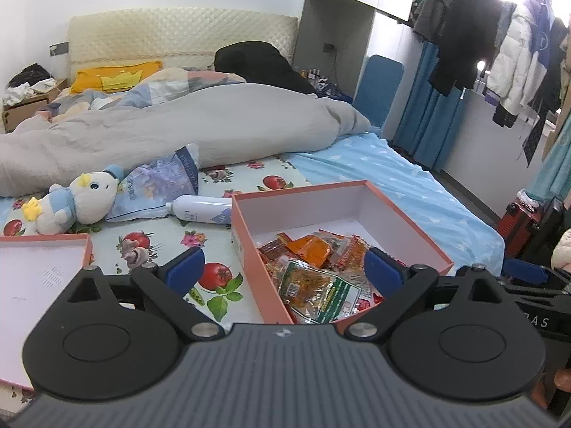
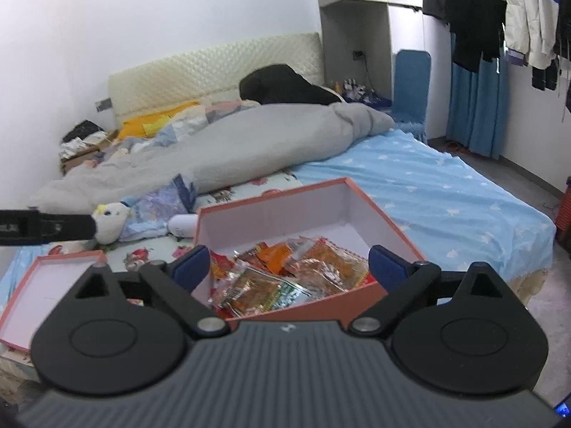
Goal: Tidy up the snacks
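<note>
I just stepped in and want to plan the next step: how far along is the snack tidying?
Done: snack packets lie piled in the open pink box. In hand: nothing; left gripper and right gripper have open, empty jaws. Left: the lid lies apart beside the box, not yet on.

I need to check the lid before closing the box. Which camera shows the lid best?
The right wrist view: the lid lies open side up on the bed, most of its outline visible. The left wrist view shows only a corner, cut off by the frame and the left gripper.
</note>
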Available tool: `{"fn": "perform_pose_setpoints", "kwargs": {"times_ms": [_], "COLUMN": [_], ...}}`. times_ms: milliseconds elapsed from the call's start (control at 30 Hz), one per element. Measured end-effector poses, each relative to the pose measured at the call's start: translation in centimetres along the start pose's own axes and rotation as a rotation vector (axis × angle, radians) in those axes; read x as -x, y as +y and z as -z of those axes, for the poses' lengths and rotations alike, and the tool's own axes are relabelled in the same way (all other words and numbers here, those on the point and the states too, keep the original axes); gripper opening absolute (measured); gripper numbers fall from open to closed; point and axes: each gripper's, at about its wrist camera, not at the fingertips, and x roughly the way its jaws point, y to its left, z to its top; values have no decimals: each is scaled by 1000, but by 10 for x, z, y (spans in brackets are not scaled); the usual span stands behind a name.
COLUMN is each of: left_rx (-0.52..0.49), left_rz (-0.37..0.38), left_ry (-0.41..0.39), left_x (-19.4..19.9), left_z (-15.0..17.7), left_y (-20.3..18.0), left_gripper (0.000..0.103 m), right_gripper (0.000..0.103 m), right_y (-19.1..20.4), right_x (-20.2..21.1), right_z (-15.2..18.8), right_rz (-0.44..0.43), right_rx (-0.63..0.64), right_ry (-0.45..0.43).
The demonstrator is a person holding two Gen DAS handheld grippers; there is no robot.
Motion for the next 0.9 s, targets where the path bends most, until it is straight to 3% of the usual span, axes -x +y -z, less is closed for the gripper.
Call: {"fn": "perform_pose_setpoints", "kwargs": {"times_ms": [233,267,900], "left_rx": [-2,-2,2], "left_rz": [-13,-16,-47], "left_ry": [8,9,33], "left_x": [-2,-2,-5], "left_z": [-1,-1,-2], "left_y": [-1,-1,0], "left_gripper": [101,101,103], "right_gripper": [98,103,103], "right_y": [-4,-4,-6], "right_x": [-1,-1,0], "right_z": [1,0,-1], "right_rz": [1,3,4], "right_rx": [-25,-26,-43], "right_ry": [-4,-6,-5]}}
